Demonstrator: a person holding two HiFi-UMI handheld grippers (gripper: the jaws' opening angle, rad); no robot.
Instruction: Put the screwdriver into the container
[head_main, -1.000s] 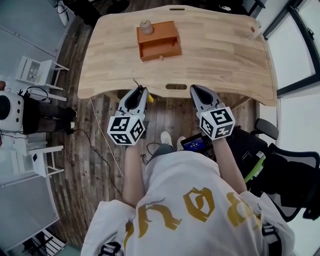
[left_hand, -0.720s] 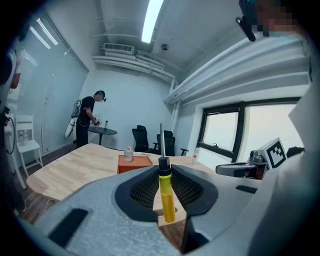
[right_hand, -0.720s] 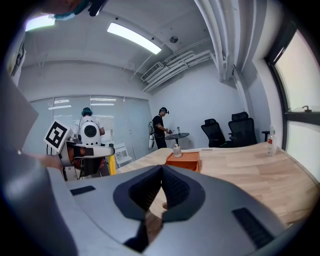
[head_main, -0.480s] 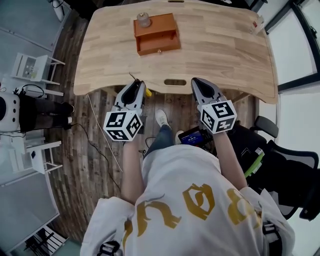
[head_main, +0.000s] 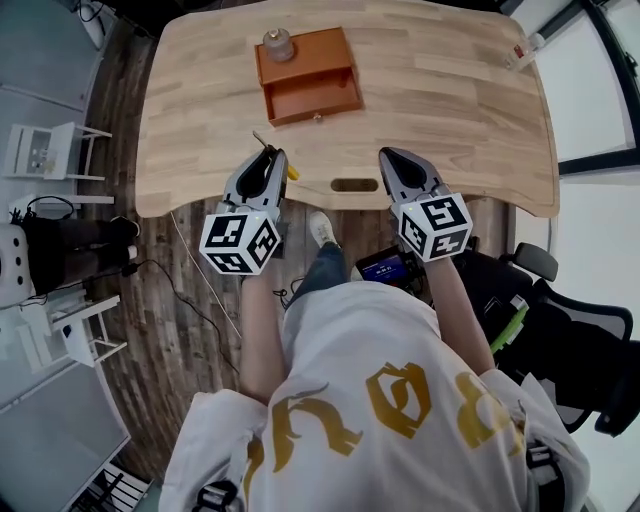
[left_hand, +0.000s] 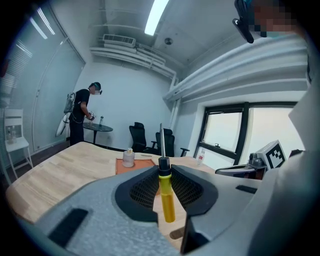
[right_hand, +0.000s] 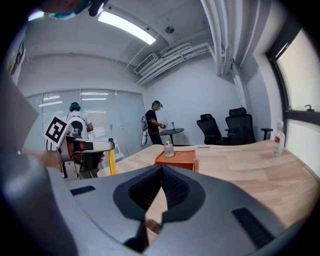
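Clamped in the left gripper (left_hand: 162, 172), jaws pressed onto the black collar and upper yellow handle: the screwdriver (left_hand: 166, 200); held crosswise to the jaws, metal shaft sticking out past them on one side, handle end on the other; poised over the near edge of the worktop (head_main: 450, 110), well apart from the container (head_main: 307, 75). Right gripper (right_hand: 161, 169) with jaws drawn together tip to tip, gripping nothing; level with the left one over the same near edge, an oval slot (head_main: 353, 185) in the worktop between the two. Orange container toward the far side of the worktop, its lower part an open tray with a small knob on the near face; glass bottle (head_main: 277, 44) standing on its far left corner. Plastic bottle (head_main: 527, 47) at the far right corner of the worktop. Beyond the worktop, in the left gripper view, a standing person (left_hand: 80, 117) at a round table (left_hand: 97, 128); dark office chairs (left_hand: 137, 137) near the wall.
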